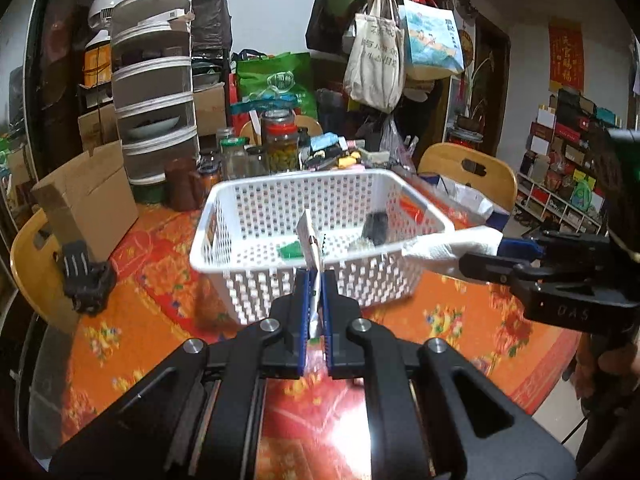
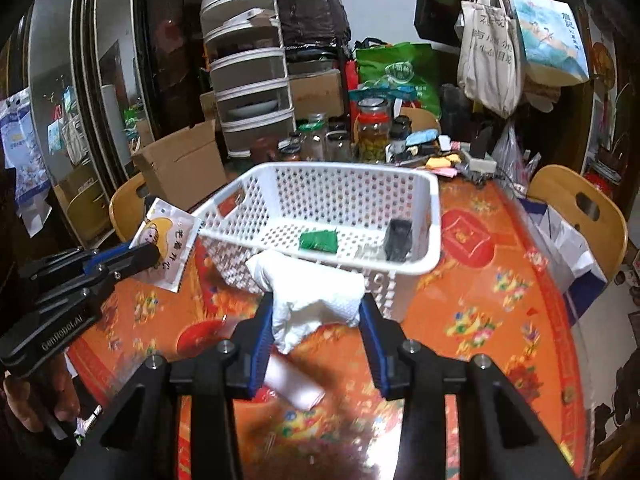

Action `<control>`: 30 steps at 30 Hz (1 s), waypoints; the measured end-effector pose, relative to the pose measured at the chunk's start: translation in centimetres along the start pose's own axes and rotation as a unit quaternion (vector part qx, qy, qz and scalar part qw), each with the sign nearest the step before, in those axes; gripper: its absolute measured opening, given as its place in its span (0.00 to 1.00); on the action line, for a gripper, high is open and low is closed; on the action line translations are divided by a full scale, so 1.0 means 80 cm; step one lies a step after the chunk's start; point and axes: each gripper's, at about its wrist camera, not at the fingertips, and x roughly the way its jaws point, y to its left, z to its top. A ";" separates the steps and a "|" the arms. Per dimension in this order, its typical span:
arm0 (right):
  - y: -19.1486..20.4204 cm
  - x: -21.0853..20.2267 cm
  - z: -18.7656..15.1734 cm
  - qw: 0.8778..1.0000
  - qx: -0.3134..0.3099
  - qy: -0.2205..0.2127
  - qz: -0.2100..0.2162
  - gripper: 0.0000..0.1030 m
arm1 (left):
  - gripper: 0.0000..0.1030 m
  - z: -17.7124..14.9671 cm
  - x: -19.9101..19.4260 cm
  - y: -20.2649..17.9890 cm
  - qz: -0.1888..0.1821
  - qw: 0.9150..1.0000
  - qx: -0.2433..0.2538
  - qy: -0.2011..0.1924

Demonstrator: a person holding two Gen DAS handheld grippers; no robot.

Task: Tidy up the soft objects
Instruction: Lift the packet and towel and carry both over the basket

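A white perforated basket (image 1: 224, 200) (image 2: 434, 216) stands on the orange floral tablecloth. Inside lie a green packet (image 1: 291, 249) (image 2: 319, 240) and a black object (image 1: 375, 226) (image 2: 398, 238). My left gripper (image 1: 316, 280) (image 2: 154, 254) is shut on a flat white snack packet (image 1: 310, 240) (image 2: 168, 240) with a cartoon face, held at the basket's near-left rim. My right gripper (image 2: 318, 312) (image 1: 486, 250) is shut on a crumpled white paper towel (image 2: 316, 296) (image 1: 448, 250), held just outside the basket's near rim.
A pale pink packet (image 2: 294, 384) lies on the cloth under my right gripper. Jars (image 1: 282, 142), a cardboard box (image 1: 86, 196), a tiered food cover (image 1: 154, 84) and bags crowd the table's far side. Wooden chairs (image 1: 468, 172) stand around. A black clamp (image 1: 86, 280) sits left.
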 end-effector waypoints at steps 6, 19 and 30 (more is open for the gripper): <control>-0.014 0.015 0.044 1.000 0.000 -0.001 -0.016 0.39 | 0.05 0.057 0.029 0.012 -0.014 1.000 -0.017 0.007; -0.041 0.136 0.100 0.997 0.011 0.058 -0.052 0.39 | 0.05 0.119 0.192 0.049 0.015 0.994 -0.027 0.101; -0.057 0.218 0.108 0.991 0.020 0.112 -0.073 0.39 | 0.05 0.103 0.297 0.072 0.031 0.982 -0.030 0.186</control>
